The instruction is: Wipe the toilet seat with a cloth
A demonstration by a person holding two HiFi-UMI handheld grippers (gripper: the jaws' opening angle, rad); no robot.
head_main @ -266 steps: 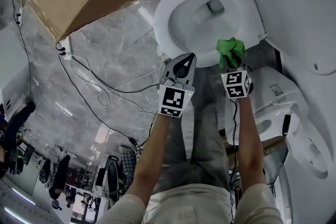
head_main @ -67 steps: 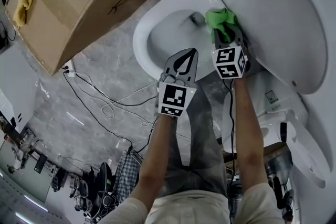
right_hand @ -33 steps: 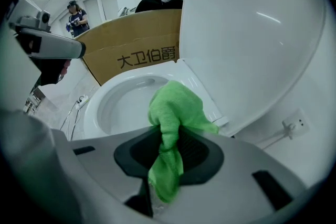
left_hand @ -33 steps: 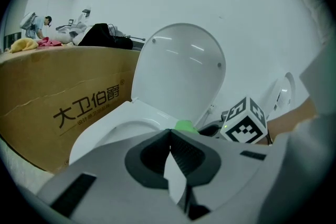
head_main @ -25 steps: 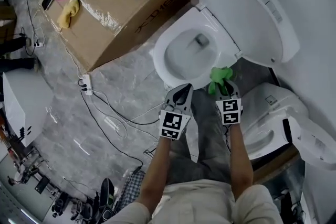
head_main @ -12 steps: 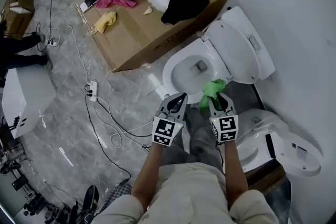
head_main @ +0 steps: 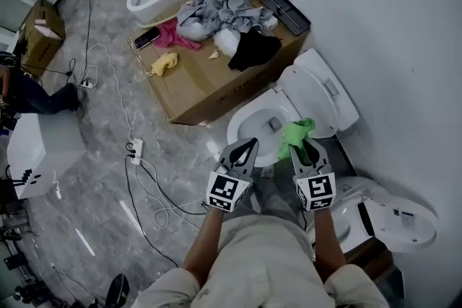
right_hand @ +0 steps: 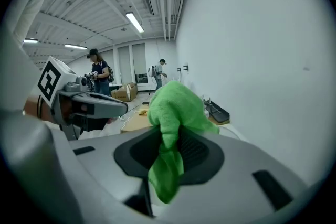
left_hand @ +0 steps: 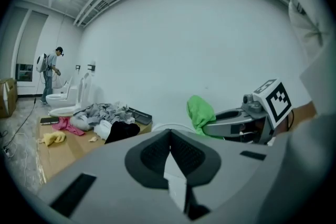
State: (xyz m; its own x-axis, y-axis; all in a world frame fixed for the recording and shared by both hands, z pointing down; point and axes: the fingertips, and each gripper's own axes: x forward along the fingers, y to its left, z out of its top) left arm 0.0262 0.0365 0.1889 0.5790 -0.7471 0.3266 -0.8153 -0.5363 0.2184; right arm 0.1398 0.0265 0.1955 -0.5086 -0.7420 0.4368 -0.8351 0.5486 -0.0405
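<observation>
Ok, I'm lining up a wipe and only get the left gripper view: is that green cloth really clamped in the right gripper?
Observer: Yes. The right gripper view shows the right gripper shut on the green fabric cloth, with a tail hanging below the jaws.
Operator: Where's the seat?
Observer: In the head view, the white oval toilet seat lies just ahead of that gripper, and the cloth shows over its near right edge.
Operator: And the lid?
Observer: The white plastic lid is tipped up, beyond the seat.
</observation>
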